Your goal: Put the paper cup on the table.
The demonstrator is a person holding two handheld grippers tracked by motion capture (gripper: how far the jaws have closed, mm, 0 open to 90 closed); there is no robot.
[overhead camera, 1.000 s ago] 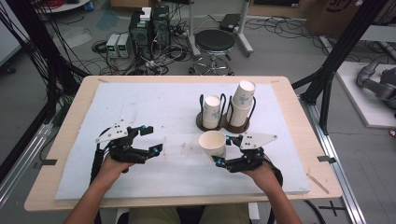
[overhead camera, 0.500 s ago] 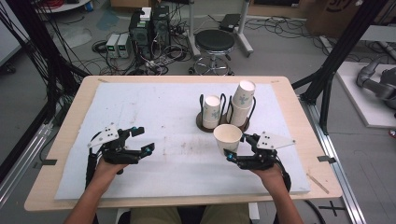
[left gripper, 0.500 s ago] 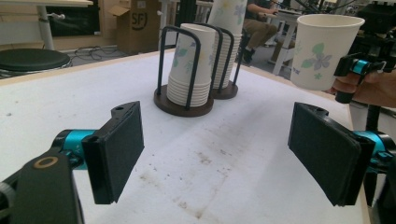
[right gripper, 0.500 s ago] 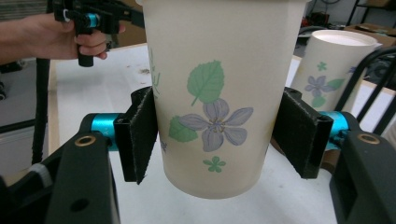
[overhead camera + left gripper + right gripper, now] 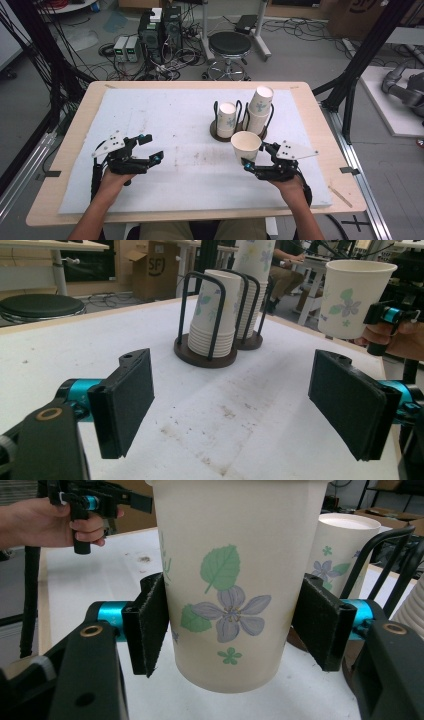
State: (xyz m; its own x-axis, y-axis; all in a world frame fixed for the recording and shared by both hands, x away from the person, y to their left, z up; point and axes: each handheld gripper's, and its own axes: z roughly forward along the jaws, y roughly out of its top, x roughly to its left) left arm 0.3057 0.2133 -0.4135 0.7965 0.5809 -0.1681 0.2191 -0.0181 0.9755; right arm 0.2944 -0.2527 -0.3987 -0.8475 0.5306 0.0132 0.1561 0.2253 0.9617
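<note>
Looking down from the high view, I see my right gripper clamping a paper cup at five o'clock from the cup rack. Left gripper view: left gripper jaws wide apart, empty. Right gripper view: both pads press the upright cup.

Left claw: jaws spread wide, nothing between them, held level on a forearm entering from below.
Right claw: jaws pressed on both sides of its load, held level, hand behind.

Matt paper cup, black wire rack
</note>
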